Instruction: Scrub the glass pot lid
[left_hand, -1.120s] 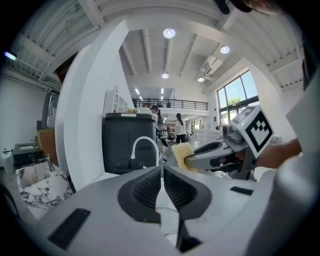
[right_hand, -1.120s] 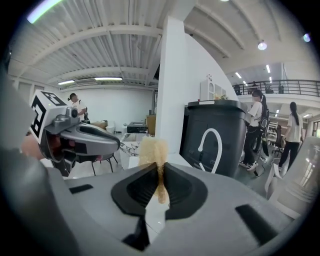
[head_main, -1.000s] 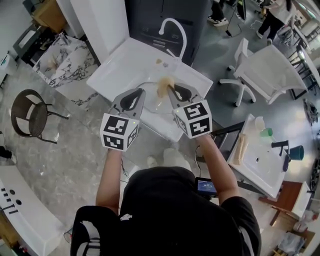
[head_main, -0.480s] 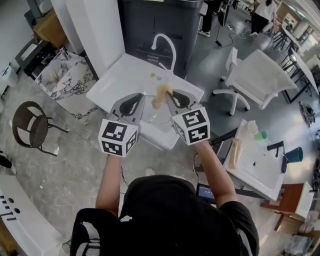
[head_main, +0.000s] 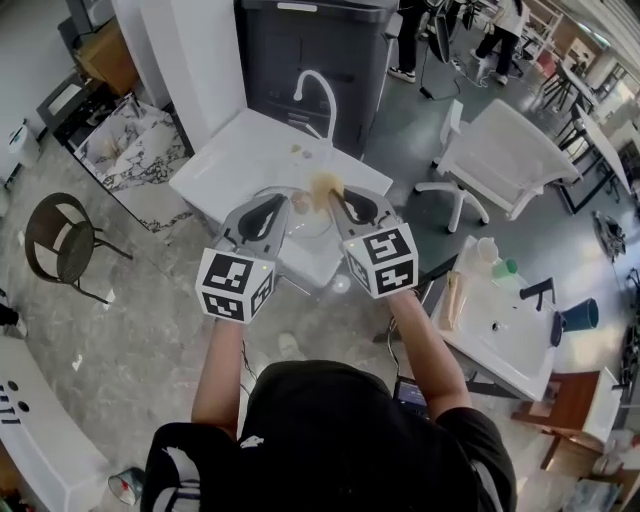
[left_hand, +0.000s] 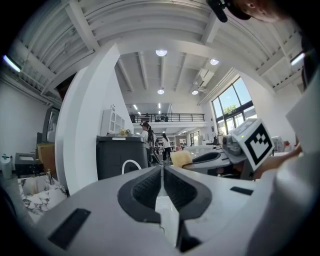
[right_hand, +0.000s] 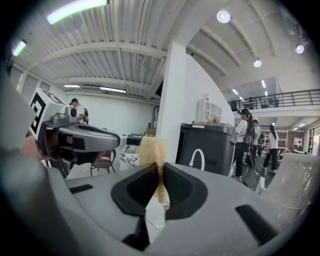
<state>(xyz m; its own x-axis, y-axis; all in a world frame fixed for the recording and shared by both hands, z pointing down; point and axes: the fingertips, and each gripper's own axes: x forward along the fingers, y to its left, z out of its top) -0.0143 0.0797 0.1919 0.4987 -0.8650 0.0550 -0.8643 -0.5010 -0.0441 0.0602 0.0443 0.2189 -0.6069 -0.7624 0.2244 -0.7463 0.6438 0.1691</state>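
The glass pot lid (head_main: 300, 222) shows as a faint round outline in the white sink (head_main: 225, 160), below both grippers. My left gripper (head_main: 281, 203) hovers over the lid's left side, jaws shut, with nothing seen between them (left_hand: 163, 172). My right gripper (head_main: 336, 193) is shut on a yellow sponge (head_main: 322, 186), which sticks up between its pads (right_hand: 153, 150). Both grippers are held side by side and roughly level. The sponge (left_hand: 181, 158) and right gripper (left_hand: 215, 157) also show in the left gripper view.
A curved white faucet (head_main: 322, 88) stands at the sink's far edge, before a dark cabinet (head_main: 320, 40). A white chair (head_main: 470, 150) and a second white table (head_main: 505, 335) with cups are at right, a round black chair (head_main: 55, 240) at left. People stand far behind.
Both grippers have risen together above the sink, the right one still shut on the sponge. The sink now sits higher and further left in the head view.
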